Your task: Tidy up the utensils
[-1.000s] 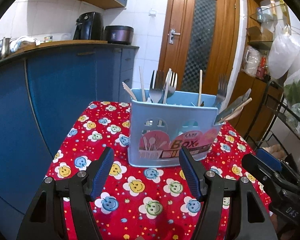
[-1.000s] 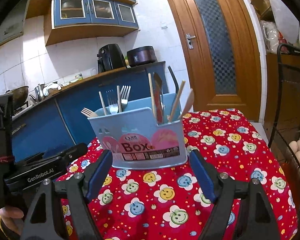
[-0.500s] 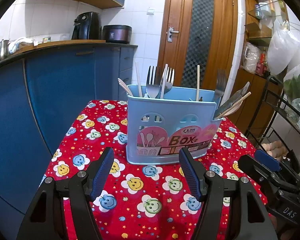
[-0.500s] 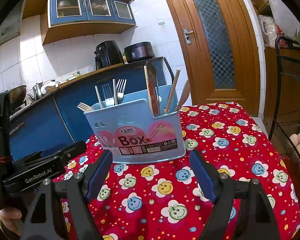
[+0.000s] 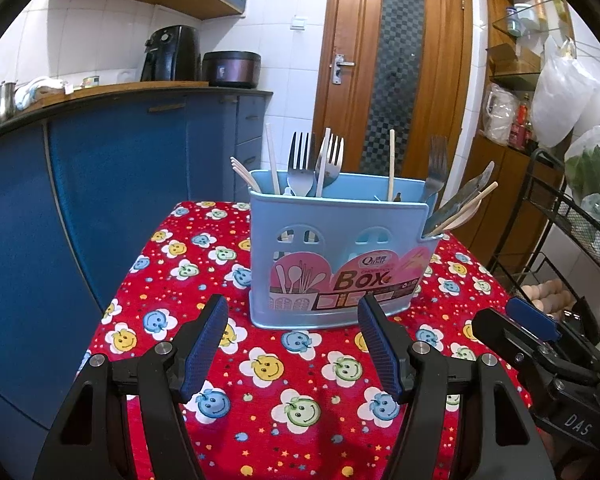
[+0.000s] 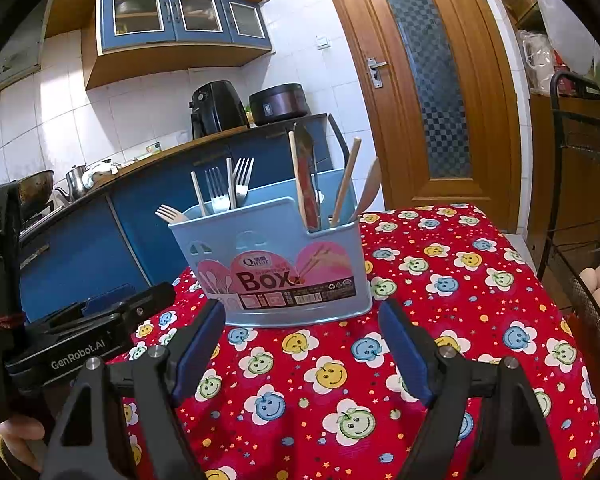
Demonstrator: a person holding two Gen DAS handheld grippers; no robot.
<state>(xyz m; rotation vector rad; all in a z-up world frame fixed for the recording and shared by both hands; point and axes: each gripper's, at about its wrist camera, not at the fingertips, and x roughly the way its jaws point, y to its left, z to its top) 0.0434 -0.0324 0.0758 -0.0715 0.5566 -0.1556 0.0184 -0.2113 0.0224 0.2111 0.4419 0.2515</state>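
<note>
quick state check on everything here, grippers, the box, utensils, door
left gripper: open, empty, above the tablecloth just short of the box
right gripper: open, empty, also just short of the box
utensil box: upright on the tablecloth, holding utensils
metal forks: standing tines up in the box
wooden chopsticks: leaning in the small side compartment
door: closed
</note>
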